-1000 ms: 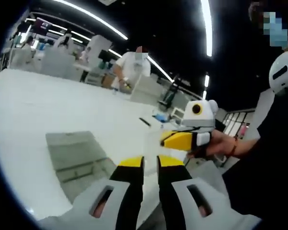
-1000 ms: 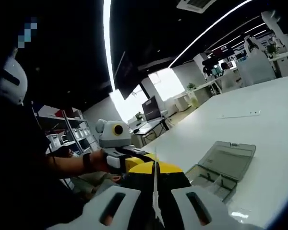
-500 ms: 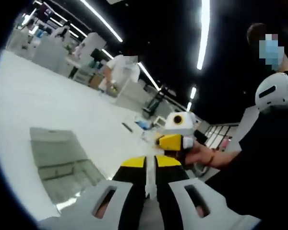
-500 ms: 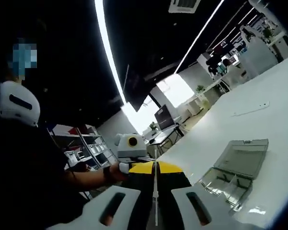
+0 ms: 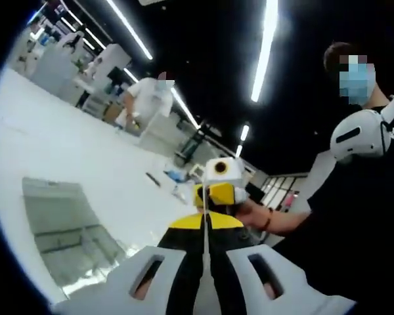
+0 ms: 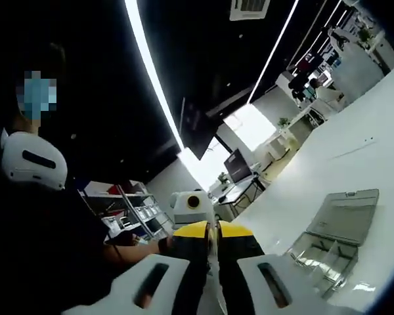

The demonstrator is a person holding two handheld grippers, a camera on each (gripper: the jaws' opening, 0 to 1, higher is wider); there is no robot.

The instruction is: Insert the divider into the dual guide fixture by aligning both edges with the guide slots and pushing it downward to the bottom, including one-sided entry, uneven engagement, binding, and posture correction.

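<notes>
A thin clear divider [image 5: 203, 257] is seen edge-on between my left gripper's [image 5: 204, 220] yellow-tipped jaws, which are shut on it. Straight ahead, nose to nose with it, is my right gripper [image 5: 214, 195], held in a hand. In the right gripper view the same divider [image 6: 212, 264] runs as a pale line between the right gripper's [image 6: 212, 229] shut jaws, with the left gripper [image 6: 192, 214] facing it. The clear guide fixture box [image 5: 65, 237] lies with its lid open on the white table, below left; in the right gripper view the box [image 6: 331, 237] is lower right.
The white table [image 5: 65, 151] stretches away behind the box. A small dark item [image 5: 152, 178] lies near its far edge. A person in dark clothes [image 5: 361, 216] holds both grippers. Another person in white [image 5: 144, 98] stands beyond the table. Shelving [image 6: 128, 213] stands behind.
The left jaws, open a second ago, have shut on the divider's edge. Both grippers have tilted upward and lined up nose to nose.
</notes>
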